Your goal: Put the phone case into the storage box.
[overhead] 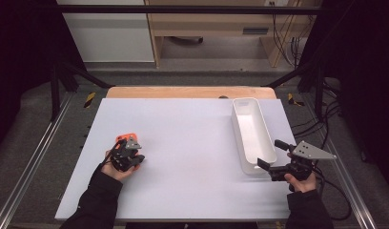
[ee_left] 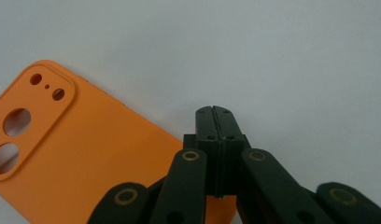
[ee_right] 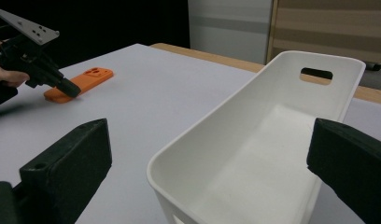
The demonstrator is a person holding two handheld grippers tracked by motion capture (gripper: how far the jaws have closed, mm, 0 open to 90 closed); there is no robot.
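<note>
Orange phone case [ee_left: 81,154] lies flat on the white worktop [overhead: 183,143], camera cut-outs facing up, well apart from the white bin [overhead: 252,133] and on the person's left side of it. Left gripper [ee_left: 215,112] sits over the case's near end; in the left gripper view its jaws are pressed together with nothing between them, tips over bare worktop just past the case's edge. Cannot tell from that view whether the gripper body touches the case. In the high view the left gripper [overhead: 127,153] covers most of the case [overhead: 122,138], only an orange corner poking out on the far side. In the right gripper view the left gripper [ee_right: 67,87] tilts down onto the near end of the case [ee_right: 86,79], far off to the left of the bin [ee_right: 254,140]. Bin is long, narrow, empty, with a slot handle in its far end wall; it stands lengthwise near the worktop's right edge. Right gripper [overhead: 269,155] is at the bin's near end, jaws spread wide: in the high view one jaw is by the bin's near corner, the other beside its right wall. In the right gripper view both jaws flank the bin's near end without clearly touching it. Right hand [overhead: 301,181] holds that gripper just off the bin's near right corner.
</note>
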